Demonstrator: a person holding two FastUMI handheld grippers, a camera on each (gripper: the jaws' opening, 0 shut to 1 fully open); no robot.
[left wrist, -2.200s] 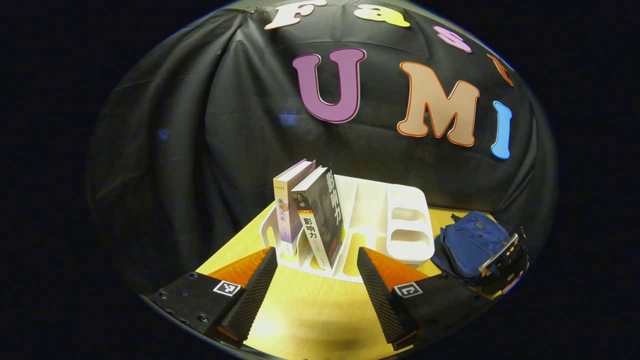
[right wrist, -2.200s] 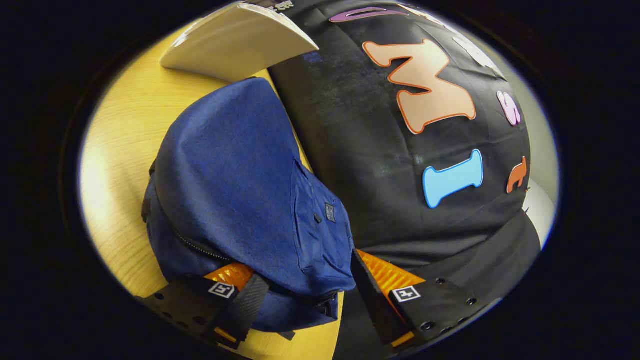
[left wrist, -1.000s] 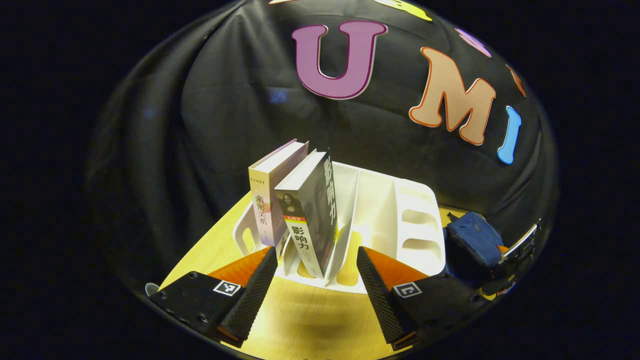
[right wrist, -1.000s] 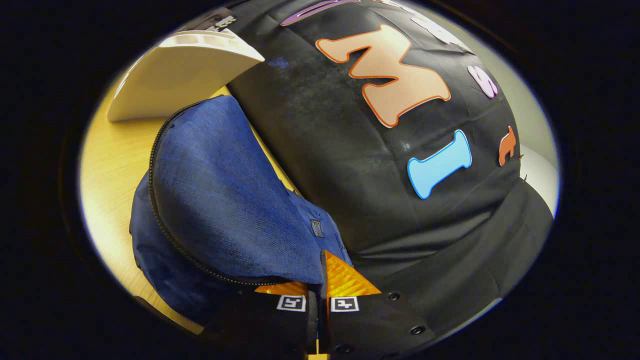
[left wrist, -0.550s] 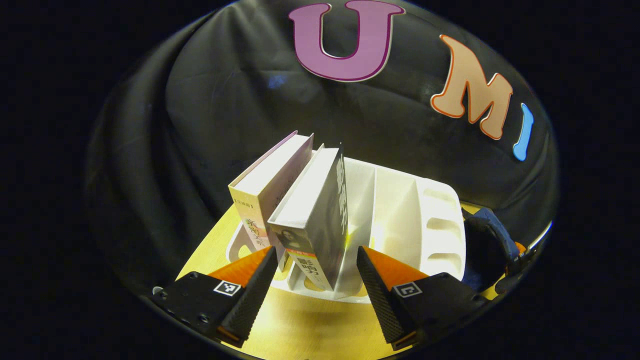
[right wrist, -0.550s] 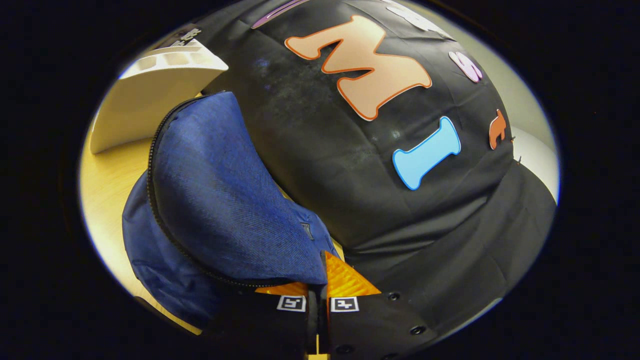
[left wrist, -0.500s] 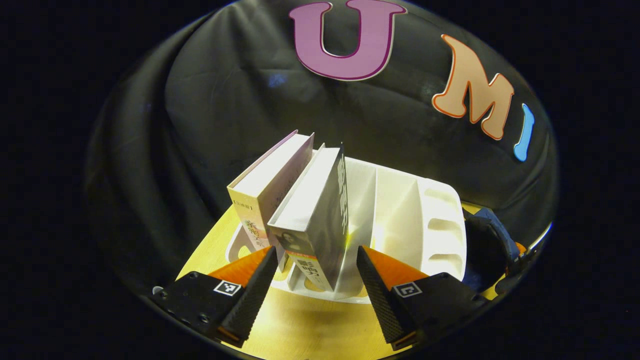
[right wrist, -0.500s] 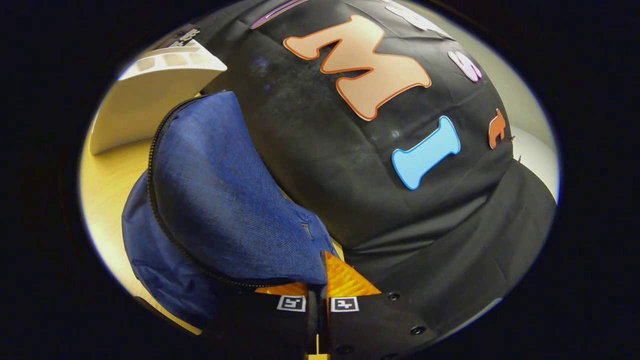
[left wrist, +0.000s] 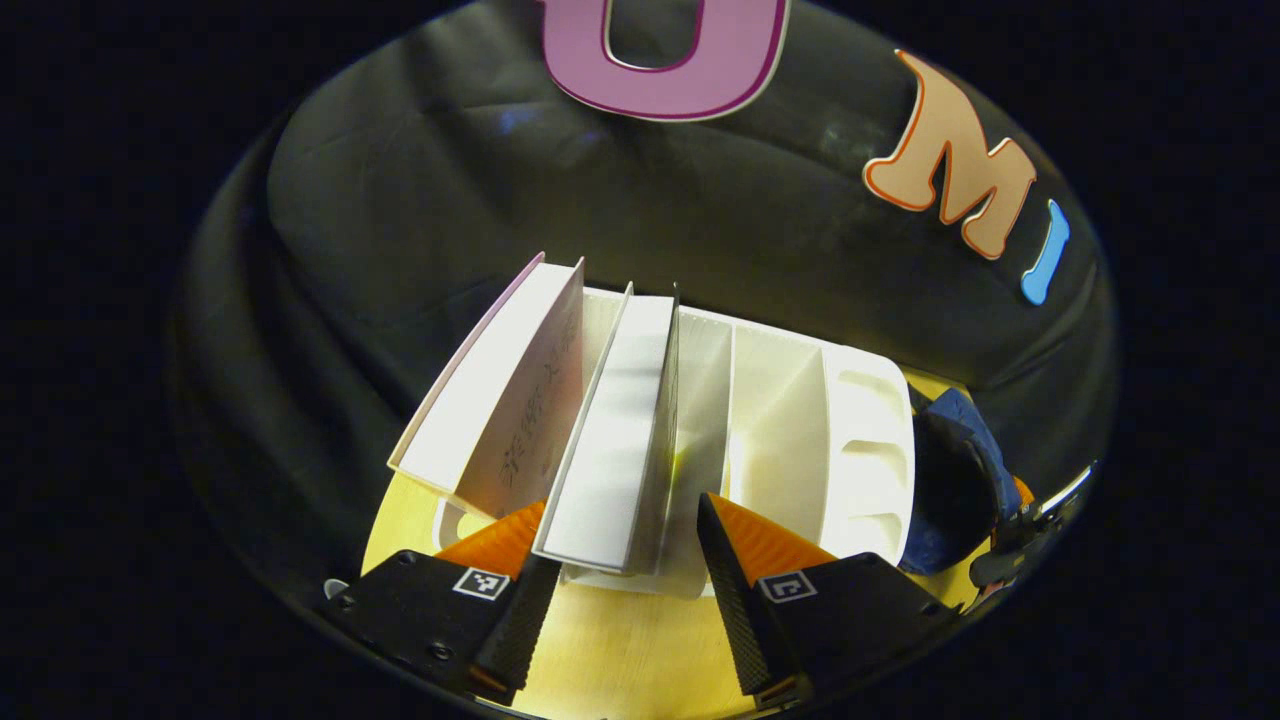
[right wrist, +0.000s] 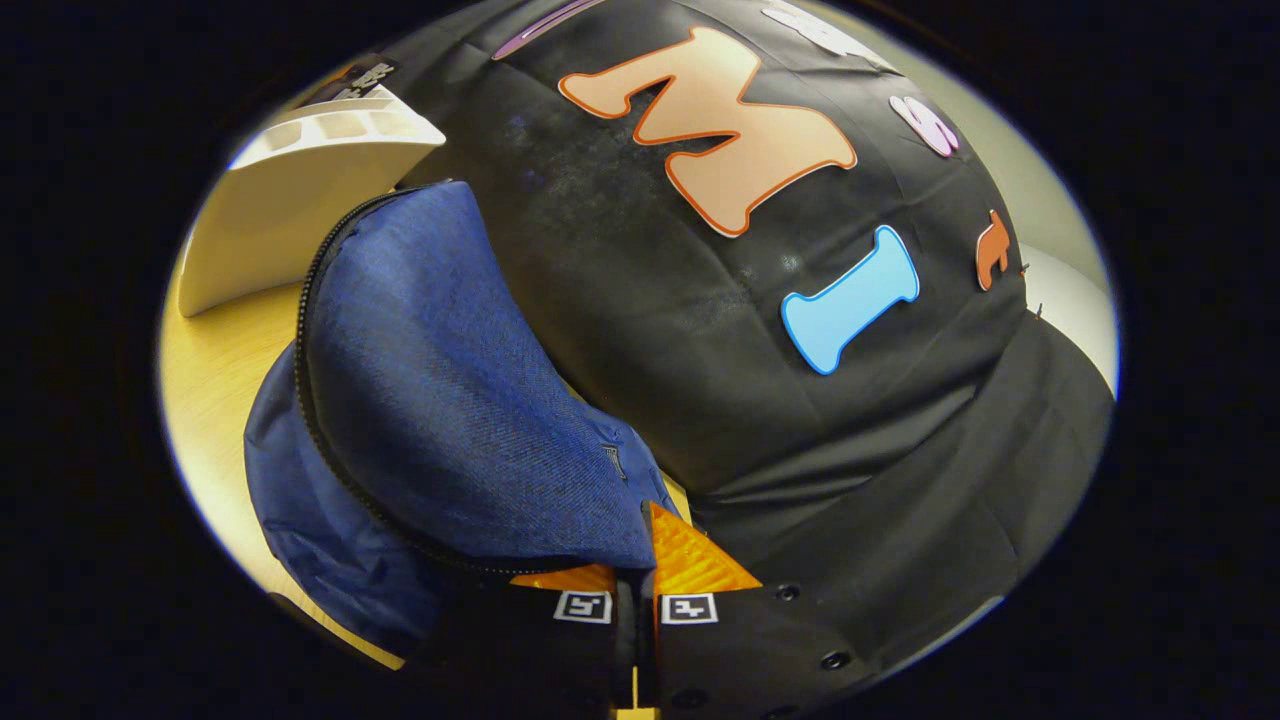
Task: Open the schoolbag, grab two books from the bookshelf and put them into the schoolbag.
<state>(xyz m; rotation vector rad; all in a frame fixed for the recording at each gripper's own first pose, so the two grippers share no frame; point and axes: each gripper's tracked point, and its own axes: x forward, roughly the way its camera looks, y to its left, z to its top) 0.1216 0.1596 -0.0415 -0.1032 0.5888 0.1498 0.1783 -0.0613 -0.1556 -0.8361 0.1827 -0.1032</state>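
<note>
Nearing dark book (left wrist: 620,440), tongs (left wrist: 620,590) closer.

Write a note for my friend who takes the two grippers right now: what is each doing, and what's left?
Left gripper: open, fingers either side of the nearer book standing in the white bookshelf; no grip yet.
Right gripper: shut on the schoolbag's flap, holding it lifted along the zip line.
Second book stands in the next slot, leaning. The blue schoolbag sits on the wooden table beside the shelf.
Done: bag held open. Left: close on the nearer book, carry it into the bag, then the second.
</note>
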